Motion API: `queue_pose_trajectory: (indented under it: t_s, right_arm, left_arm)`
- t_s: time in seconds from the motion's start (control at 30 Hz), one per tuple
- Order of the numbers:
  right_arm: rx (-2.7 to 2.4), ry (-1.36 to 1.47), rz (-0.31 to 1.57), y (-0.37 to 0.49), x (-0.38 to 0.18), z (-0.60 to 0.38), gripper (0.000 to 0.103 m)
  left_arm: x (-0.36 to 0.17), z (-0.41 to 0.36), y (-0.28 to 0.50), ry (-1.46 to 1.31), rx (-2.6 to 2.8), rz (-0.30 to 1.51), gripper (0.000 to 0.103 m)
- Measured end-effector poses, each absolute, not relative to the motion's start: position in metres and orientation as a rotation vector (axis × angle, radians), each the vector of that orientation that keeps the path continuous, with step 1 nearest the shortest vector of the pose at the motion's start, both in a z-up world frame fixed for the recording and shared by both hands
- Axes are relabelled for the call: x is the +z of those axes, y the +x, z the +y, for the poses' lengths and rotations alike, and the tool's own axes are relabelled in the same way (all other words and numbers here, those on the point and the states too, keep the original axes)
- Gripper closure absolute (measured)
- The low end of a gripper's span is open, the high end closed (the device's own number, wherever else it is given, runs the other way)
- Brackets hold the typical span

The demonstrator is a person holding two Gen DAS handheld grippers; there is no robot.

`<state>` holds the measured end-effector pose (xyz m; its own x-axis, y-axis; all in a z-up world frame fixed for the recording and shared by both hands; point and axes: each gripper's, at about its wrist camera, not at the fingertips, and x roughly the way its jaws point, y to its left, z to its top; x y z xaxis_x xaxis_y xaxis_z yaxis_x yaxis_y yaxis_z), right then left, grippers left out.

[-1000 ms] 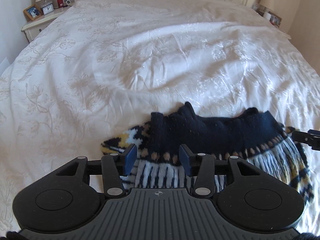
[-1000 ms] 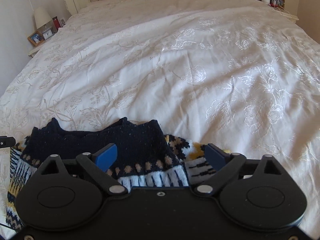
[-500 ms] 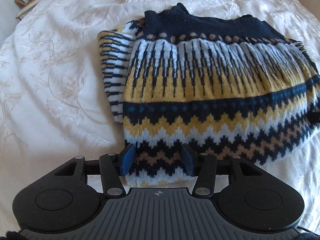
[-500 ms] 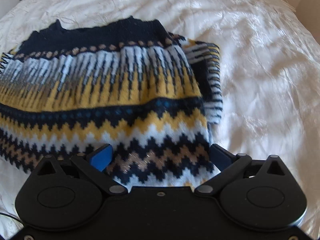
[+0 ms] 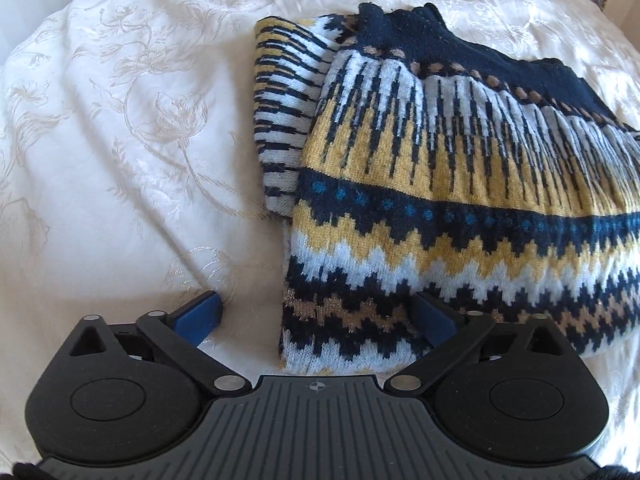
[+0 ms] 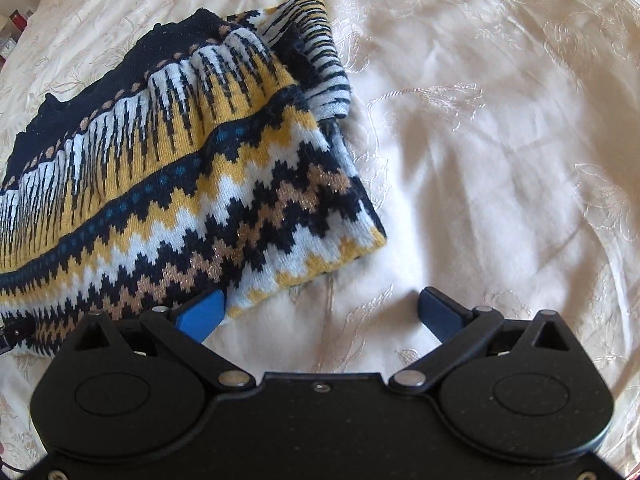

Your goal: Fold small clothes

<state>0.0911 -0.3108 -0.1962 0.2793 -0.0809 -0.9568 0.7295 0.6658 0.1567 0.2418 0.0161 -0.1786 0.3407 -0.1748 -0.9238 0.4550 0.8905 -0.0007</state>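
Knitted navy, mustard and white patterned sweater [image 5: 460,200] now lies folded on the white bedspread [image 5: 120,140], near its front edge. Both the left gripper [image 5: 316,314] and right gripper [image 6: 322,312] have spread wide, releasing its hem, so this fold looks finished.

Left hand-held gripper [image 5: 316,318]: jaws narrow before, now spread wide, astride sweater [image 5: 440,208] corner. Right hand-held gripper [image 6: 320,312]: shifted rightward off sweater [image 6: 192,184]; only its left finger now overlaps the hem.
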Motion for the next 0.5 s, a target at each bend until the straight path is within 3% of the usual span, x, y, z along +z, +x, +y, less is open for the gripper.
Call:
queue_pose_trajectory:
  t_s: [0.23,0.5]
  right_arm:
    - [-0.541,0.585,1.203,0.082,-0.207,-0.303,0.000]
    - [-0.509,0.552,1.144,0.064,-0.211,-0.296,0.000]
  left_arm:
    - [-0.181,0.027,0.224,0.251,-0.397,1.103,0.000]
    - [-0.152,0.016,0.200,0.181,-0.318,1.220,0.000]
